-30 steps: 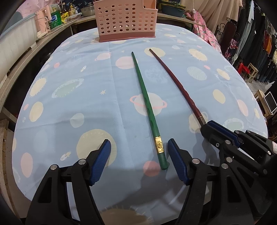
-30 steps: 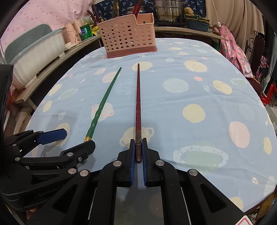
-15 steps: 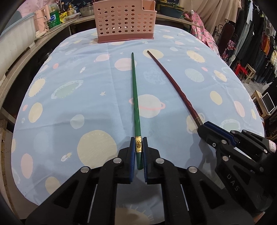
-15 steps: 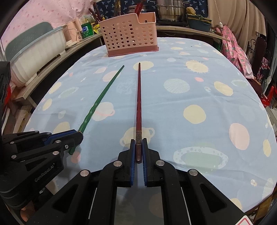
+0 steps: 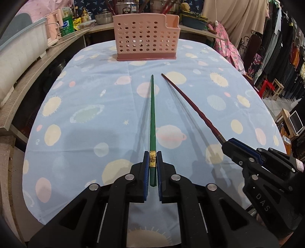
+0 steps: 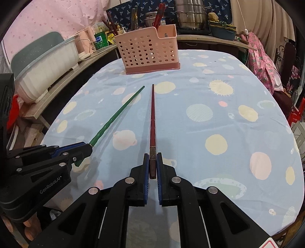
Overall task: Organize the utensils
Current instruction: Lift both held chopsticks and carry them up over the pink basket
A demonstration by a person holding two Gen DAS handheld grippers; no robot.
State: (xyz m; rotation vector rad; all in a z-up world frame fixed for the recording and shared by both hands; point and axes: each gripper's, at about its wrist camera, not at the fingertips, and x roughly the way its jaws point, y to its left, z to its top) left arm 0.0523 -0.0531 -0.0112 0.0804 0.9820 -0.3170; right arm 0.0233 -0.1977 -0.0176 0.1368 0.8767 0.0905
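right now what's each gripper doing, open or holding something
Left gripper: shut on the long green chopstick, gripping its thick end.
Right gripper: shut on the long dark red chopstick, gripping its thick end.

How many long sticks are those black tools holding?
2. The green chopstick is clamped in the left tool; the dark red chopstick is clamped in the right tool. More sticks stand on the shelf behind the pink basket, partly hidden.

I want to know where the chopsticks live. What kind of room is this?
Probably a home kitchen or dining corner. A steel pot and bottles sit on the counter behind the table, and a pink utensil basket stands on its planet tablecloth. Clothes hang at the side.
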